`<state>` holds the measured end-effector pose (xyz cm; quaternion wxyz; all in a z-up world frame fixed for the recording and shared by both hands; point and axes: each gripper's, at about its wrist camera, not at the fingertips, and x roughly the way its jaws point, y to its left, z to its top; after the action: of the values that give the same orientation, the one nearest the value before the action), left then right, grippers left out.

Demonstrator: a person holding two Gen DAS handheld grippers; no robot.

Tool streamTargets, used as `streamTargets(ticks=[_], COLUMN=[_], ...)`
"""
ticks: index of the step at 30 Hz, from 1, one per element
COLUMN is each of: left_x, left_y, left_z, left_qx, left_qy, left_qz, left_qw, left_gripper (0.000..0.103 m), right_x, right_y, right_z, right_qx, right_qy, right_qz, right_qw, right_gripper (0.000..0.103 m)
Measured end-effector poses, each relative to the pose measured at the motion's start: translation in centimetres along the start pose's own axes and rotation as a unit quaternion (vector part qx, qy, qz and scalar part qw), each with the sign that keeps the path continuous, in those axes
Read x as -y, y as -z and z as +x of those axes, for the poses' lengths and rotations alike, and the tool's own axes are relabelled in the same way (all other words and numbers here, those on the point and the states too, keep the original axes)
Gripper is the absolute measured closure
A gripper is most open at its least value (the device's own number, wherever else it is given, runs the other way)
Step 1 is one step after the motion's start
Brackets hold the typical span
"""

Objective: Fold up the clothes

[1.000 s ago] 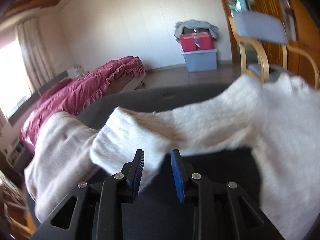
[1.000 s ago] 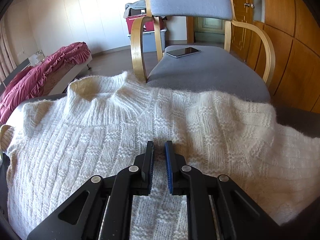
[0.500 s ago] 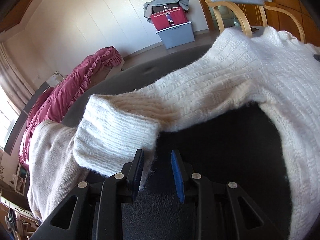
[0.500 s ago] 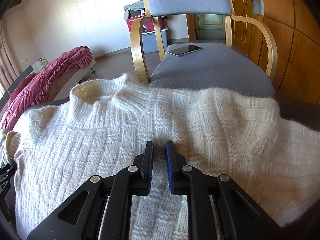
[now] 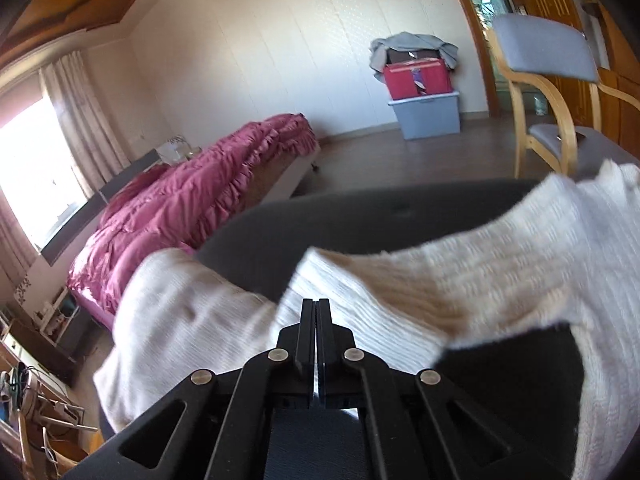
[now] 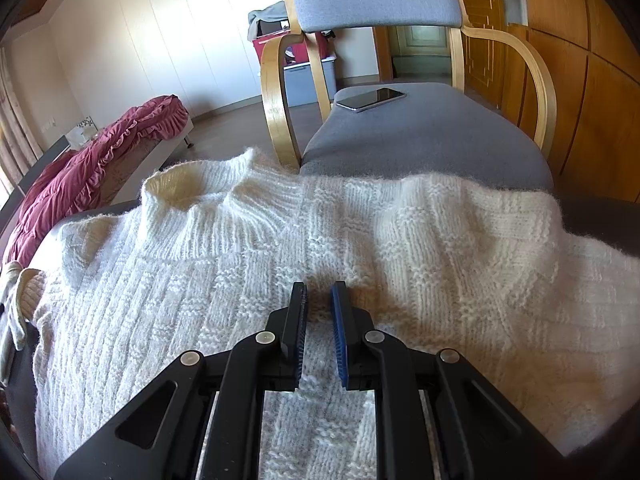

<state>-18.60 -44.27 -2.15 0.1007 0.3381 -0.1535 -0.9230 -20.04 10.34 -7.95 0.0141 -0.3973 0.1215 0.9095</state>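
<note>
Sweater cuff [image 5: 360, 316] between left fingers [image 5: 307, 320]

A phone [image 6: 371, 99] is seen lying on the grey seat of a wooden armchair [image 6: 420, 136]. A bed under a crimson ruffled cover [image 5: 192, 208] is set by the curtained window [image 5: 28, 176]. A red box [image 5: 418, 76], draped with grey cloth, is stacked on a blue-grey bin [image 5: 426, 115] against the far wall.

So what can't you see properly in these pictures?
- Left wrist view: the sleeve cuff is blurred, and the shut left tool hides where it grips.
- Right wrist view: the sweater hem is cut off at the bottom, behind the right tool.
- Phone: screen too small to read.
</note>
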Motion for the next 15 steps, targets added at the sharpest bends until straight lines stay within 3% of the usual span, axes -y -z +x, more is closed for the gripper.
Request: streamTargets(ticks=[3,6,11,15], left_x=[0.2,0.3,0.6,0.8], left_y=[1.1,2.1,3.9,3.8], left_z=[0.2,0.4,0.8,0.2], left_qx=[-0.018,-0.036,-0.064,-0.045], left_qy=[0.033,0.065,0.120,0.146], left_qz=[0.009,0.018,0.032,0.027], left_qw=[0.9993,0.9971,0.9902,0.9880], left_gripper=[0.100,0.084,0.084,0.077], right_x=[0.0,0.1,0.1,0.3], right_y=[0.0,0.0,0.0,0.0], right_z=[0.0,0.0,-0.1,-0.1], right_qx=[0.000,0.000,0.000,0.000], right_qy=[0.000,-0.003,-0.005,-0.005], right_qz=[0.000,0.003,0.004,0.004], right_qw=[1.000,1.000,1.000,1.000], right_gripper=[0.089,0.089,0.089,0.088])
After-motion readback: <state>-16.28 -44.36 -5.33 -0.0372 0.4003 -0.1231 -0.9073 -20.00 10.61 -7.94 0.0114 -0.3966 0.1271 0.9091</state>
